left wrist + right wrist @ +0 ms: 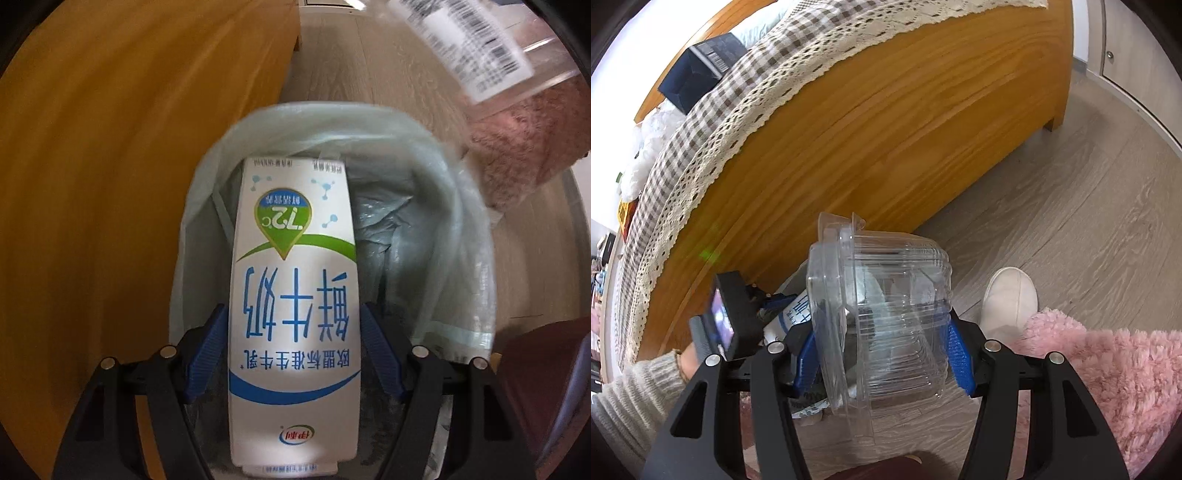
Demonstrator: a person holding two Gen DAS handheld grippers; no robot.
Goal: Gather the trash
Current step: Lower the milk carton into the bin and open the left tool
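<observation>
Left wrist view: a tall white milk carton with blue and green print (293, 295) is clamped between the blue ribbed pads (207, 354) of the left gripper (293, 350), bottom end foremost, directly over the mouth of a waste bin lined with a pale green translucent plastic bag (424, 206). The bin stands on the grey wood-grain floor (369, 66), just beside an orange-brown wooden bed frame (129, 147) at 9 o'clock.

In the right wrist view, a clear, ribbed plastic clamshell container (886, 321) is grasped between the pads (956, 354) of the right gripper (879, 354). The left gripper and its carton are seen at 9 o'clock of the container, and a white slipper (1010, 299) and fluffy pink fabric (1108, 376) at 3 o'clock.

Risks, as judged: if the carton is let go while tilted, the bag's rim could be caught and the liner dragged down, or the carton could tip out onto the floor. The thin clamshell could buckle or spring from the pads if squeezed harder. The two grippers are near each other over one opening, so a collision could be caused if both items are lowered together.

On the carton, seen upside down, large blue characters 鲜牛奶 can be read, with 欧盟标准生牛乳 nearer the camera, "72°C" in a green badge, and what appears to be the 伊利 logo. At 1 o'clock a barcode label (476, 48) on the clear container is too blurred to be read.
</observation>
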